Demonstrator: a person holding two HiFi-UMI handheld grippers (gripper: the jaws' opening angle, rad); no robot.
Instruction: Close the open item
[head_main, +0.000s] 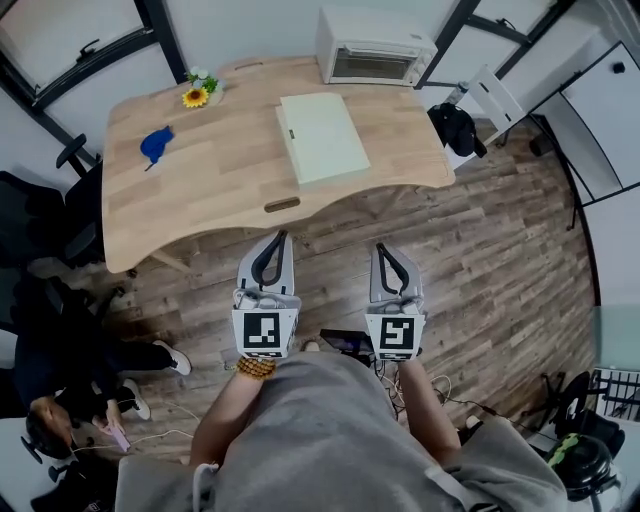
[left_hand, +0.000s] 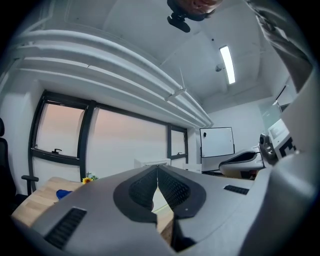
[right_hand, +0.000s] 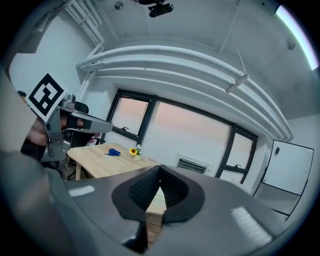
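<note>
Grey left claw (head_main: 280, 238) and right claw (head_main: 381, 248) sit side by side at lower centre, aimed level at the light wooden counter (head_main: 230, 170). Both are pinched together and empty. A pale green flat rectangular case (head_main: 322, 136) lies at upper centre, well apart.

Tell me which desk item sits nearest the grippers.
The pale green flat rectangular case, reaching almost to the wooden desk's front edge. The white toaster oven, sunflower pot and blue object lie farther off.

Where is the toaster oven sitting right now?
In the head view, the toaster oven sits at the far right end of the wooden table, just behind the flat pale green box.
</note>
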